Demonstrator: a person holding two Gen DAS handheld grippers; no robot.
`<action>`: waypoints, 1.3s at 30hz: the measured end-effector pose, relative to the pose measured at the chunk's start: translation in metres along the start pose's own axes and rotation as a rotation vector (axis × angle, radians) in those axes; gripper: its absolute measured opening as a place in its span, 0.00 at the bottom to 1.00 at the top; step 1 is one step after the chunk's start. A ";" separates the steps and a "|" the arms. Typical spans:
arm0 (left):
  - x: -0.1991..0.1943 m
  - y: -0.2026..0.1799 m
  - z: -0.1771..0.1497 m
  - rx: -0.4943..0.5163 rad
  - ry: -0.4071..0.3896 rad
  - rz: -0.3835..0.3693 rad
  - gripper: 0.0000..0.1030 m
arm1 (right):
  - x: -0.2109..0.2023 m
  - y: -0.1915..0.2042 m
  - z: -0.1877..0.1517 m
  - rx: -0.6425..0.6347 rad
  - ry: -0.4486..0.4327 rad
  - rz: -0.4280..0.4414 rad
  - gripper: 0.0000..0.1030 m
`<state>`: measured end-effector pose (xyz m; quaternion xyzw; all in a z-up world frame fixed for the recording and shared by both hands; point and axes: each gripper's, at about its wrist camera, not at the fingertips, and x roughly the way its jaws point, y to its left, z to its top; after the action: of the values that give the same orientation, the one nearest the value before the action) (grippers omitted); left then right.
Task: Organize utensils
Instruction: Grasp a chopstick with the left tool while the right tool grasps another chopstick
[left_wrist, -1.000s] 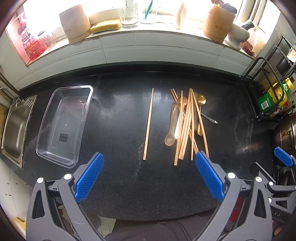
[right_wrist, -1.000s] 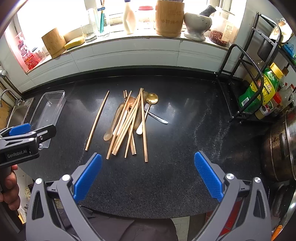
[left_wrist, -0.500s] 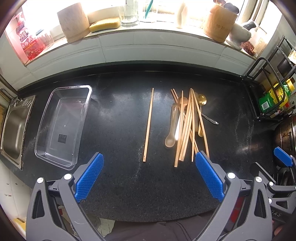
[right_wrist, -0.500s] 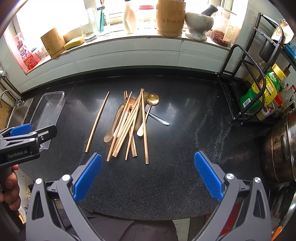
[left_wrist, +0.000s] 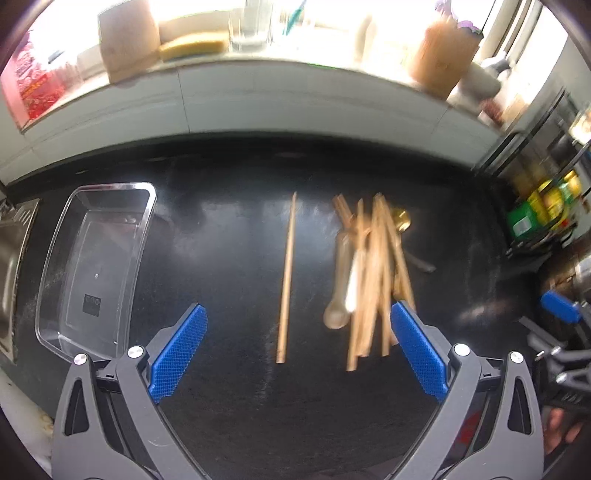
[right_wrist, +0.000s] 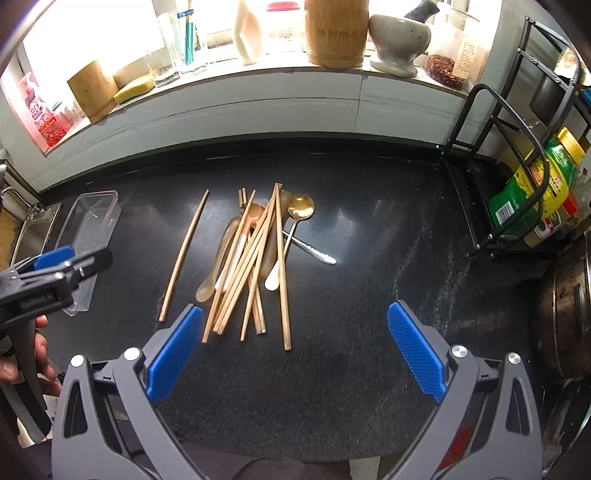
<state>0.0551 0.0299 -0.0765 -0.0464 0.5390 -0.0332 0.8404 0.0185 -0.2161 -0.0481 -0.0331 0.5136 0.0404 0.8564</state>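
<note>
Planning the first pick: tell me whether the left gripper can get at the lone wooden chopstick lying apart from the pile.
Probably yes. The left gripper is open, and the lone wooden chopstick lies by itself on the black countertop, clear of the utensil pile, with nothing between.

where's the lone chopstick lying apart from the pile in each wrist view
Left wrist: the lone chopstick runs near-vertical at centre, left of the utensil pile, between the left gripper's open fingers.
Right wrist: the lone chopstick slants left of centre, left of the pile.
Shared landmark: the clear plastic tray, to the chopstick's left in both views.
</note>
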 end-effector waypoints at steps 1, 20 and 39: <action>0.009 0.002 0.002 -0.003 0.014 0.011 0.94 | 0.005 -0.001 0.002 0.002 -0.001 0.004 0.94; 0.159 0.009 0.012 0.120 0.070 0.111 0.94 | 0.159 -0.016 0.012 -0.050 0.207 0.019 0.80; 0.176 0.001 -0.015 0.163 -0.039 0.083 0.94 | 0.208 0.005 -0.004 -0.153 0.233 0.010 0.24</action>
<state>0.1153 0.0112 -0.2418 0.0438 0.5194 -0.0412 0.8524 0.1119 -0.2045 -0.2334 -0.1003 0.6052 0.0798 0.7857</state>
